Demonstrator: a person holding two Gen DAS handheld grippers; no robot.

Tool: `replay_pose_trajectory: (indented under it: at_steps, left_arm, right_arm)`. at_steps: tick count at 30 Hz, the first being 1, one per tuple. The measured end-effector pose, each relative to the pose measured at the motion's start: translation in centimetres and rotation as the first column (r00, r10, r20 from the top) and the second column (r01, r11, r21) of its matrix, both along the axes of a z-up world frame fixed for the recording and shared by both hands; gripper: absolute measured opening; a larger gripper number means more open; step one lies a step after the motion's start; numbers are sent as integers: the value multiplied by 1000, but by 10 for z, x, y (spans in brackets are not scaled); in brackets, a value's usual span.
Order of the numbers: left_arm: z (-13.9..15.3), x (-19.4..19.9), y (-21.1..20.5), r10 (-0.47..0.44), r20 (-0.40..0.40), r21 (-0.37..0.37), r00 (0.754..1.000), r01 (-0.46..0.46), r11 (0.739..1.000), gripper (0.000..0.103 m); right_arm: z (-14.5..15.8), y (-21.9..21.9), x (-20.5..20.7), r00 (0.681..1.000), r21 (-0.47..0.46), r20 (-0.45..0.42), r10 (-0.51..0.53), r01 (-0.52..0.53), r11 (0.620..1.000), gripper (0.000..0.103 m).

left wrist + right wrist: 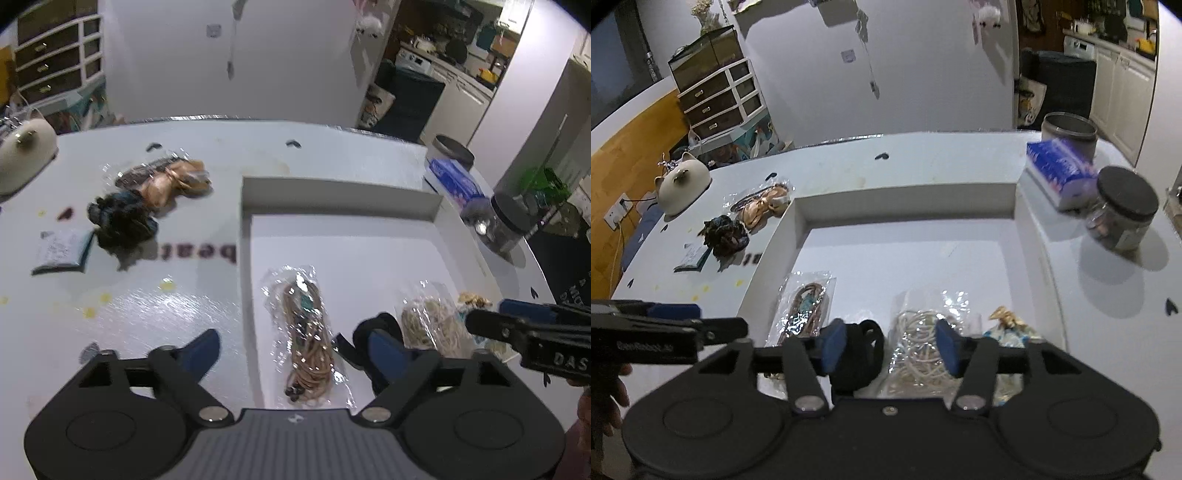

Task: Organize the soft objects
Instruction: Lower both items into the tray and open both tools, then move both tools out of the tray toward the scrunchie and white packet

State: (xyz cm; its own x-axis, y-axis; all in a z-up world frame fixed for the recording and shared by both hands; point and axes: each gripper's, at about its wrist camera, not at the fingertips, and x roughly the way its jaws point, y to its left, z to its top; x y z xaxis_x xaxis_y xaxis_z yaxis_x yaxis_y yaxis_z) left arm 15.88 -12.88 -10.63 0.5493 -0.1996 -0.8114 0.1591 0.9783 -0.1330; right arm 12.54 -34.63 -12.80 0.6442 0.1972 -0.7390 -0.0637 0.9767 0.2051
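Observation:
A white open box (251, 206) (905, 190) sits on the white table. Inside lie a bagged brown cord bundle (306, 332) (803, 306), a bagged cream cord bundle (432, 321) (923, 350), a black band (380, 325) (860, 354) and a small beige-and-blue item (1008, 321). My left gripper (295, 350) is open and empty over the box's near left wall. My right gripper (890, 349) is open above the black band and cream bundle. Left of the box lie a dark scrunchie (122, 218) (726, 230) and a bagged copper item (173, 181) (761, 206).
A cat-shaped ceramic piece (681, 182) and a small card (61, 251) lie on the table's left. A blue tissue pack (1058, 168), a black-lidded jar (1123, 210) and a grey tin (1069, 129) stand at the right. The table edge runs along the back.

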Motion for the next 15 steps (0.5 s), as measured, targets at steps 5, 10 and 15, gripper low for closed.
replay_pose_trajectory:
  at_steps: [5, 10, 15]
  left_arm:
    - [7, -6, 11, 4, 34, -6, 999, -3, 1000, 103]
    - [8, -9, 28, -3, 50, -20, 999, 4, 1000, 103]
    - [15, -9, 47, -15, 73, -18, 997, 16, 1000, 103]
  right_arm:
    - [9, 5, -11, 999, -32, 38, 2, -1, 999, 87]
    - [12, 12, -18, 998, -58, 61, -32, 36, 998, 103]
    - [12, 22, -21, 993, -64, 75, -91, 96, 993, 103]
